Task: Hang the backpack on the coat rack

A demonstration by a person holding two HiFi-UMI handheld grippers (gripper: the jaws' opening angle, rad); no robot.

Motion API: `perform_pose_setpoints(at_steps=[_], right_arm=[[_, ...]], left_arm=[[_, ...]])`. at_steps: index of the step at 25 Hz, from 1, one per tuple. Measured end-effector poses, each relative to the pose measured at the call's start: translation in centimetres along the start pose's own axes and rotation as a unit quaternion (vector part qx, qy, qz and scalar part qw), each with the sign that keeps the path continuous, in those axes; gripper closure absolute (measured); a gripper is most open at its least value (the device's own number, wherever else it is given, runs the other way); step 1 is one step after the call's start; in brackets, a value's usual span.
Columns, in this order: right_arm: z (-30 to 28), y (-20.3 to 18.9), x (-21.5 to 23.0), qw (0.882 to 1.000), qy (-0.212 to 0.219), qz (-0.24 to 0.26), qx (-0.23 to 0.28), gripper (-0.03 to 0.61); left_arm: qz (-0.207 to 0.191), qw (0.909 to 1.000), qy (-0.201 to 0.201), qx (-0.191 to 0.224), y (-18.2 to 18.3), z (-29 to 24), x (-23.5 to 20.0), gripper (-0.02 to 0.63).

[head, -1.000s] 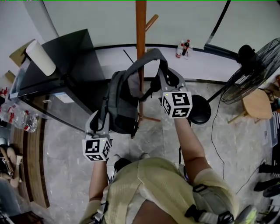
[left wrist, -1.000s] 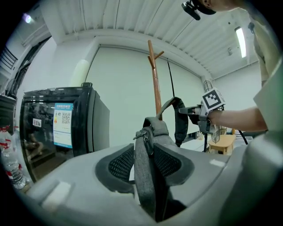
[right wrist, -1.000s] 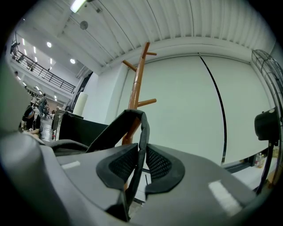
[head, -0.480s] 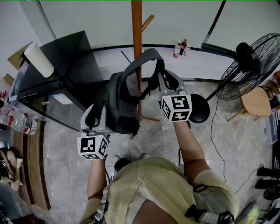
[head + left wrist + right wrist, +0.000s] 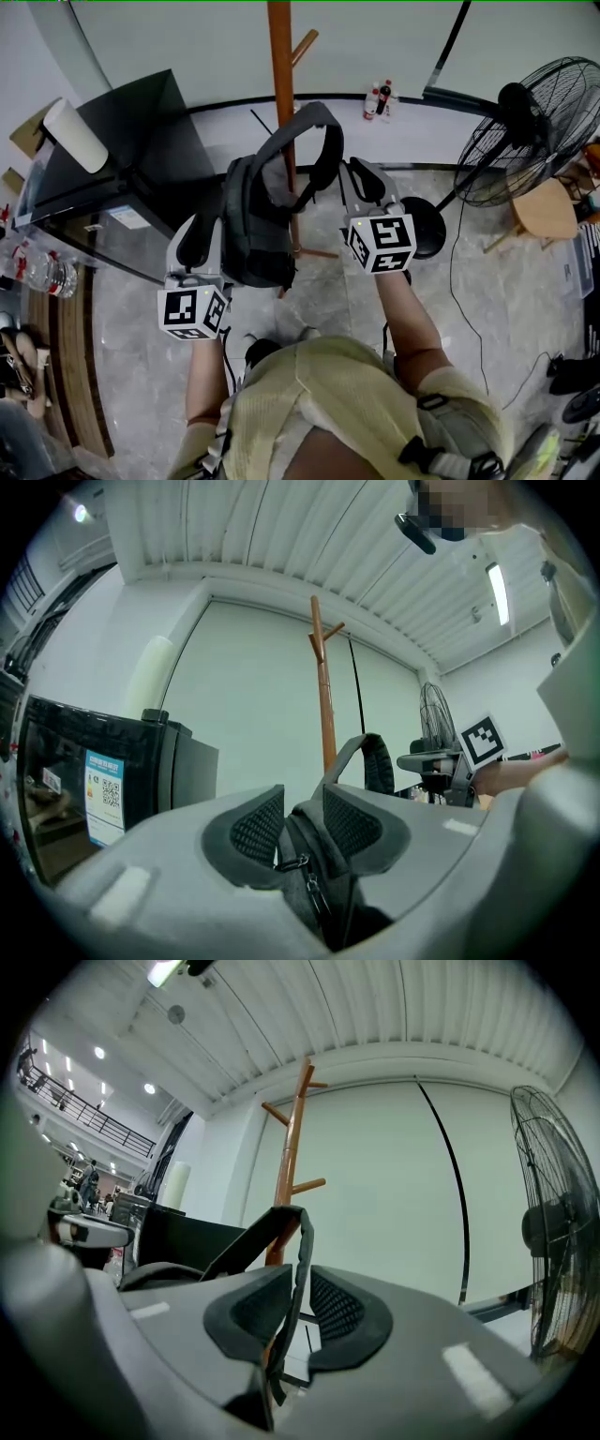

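Note:
A grey backpack hangs in the air between my two grippers, in front of the wooden coat rack pole. My left gripper is shut on the bag's body near a zipper. My right gripper is shut on the shoulder strap, whose loop arches up beside the pole. In the right gripper view the rack with its pegs rises just behind the strap. The left gripper view shows the pole beyond the strap loop.
A black cabinet stands at the left, close to the rack. A standing fan and a wooden stool are at the right, with a round black stool nearer. Bottles stand by the wall.
Both grippers and the backpack have drifted slightly left in the head view, along with the pole. Both grips are unchanged and the strap loop stays by the pole.

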State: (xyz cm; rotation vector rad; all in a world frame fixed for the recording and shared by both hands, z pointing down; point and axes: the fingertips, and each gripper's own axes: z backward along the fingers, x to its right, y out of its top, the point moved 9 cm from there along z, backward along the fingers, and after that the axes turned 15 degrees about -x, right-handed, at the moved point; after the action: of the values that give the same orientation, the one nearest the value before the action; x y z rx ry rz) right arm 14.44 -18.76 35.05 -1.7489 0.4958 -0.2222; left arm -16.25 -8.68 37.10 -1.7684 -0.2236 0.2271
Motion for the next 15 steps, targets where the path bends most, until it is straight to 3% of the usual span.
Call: perform_pose_setpoints(at_steps=[9,15], right_arm=[[1.9,-0.4,-0.6,1.000,0.008,0.000,-0.004,0.515],[3.4,-0.9,-1.1,1.000,0.014,-0.010,-0.004,0.568]], left_arm=[[0.006,0.9997,-0.022,-0.002,1.1,-0.5,1.1,0.489],[0.005,0.9995,-0.028,-0.017,0.9,-0.6,1.4,0.491]])
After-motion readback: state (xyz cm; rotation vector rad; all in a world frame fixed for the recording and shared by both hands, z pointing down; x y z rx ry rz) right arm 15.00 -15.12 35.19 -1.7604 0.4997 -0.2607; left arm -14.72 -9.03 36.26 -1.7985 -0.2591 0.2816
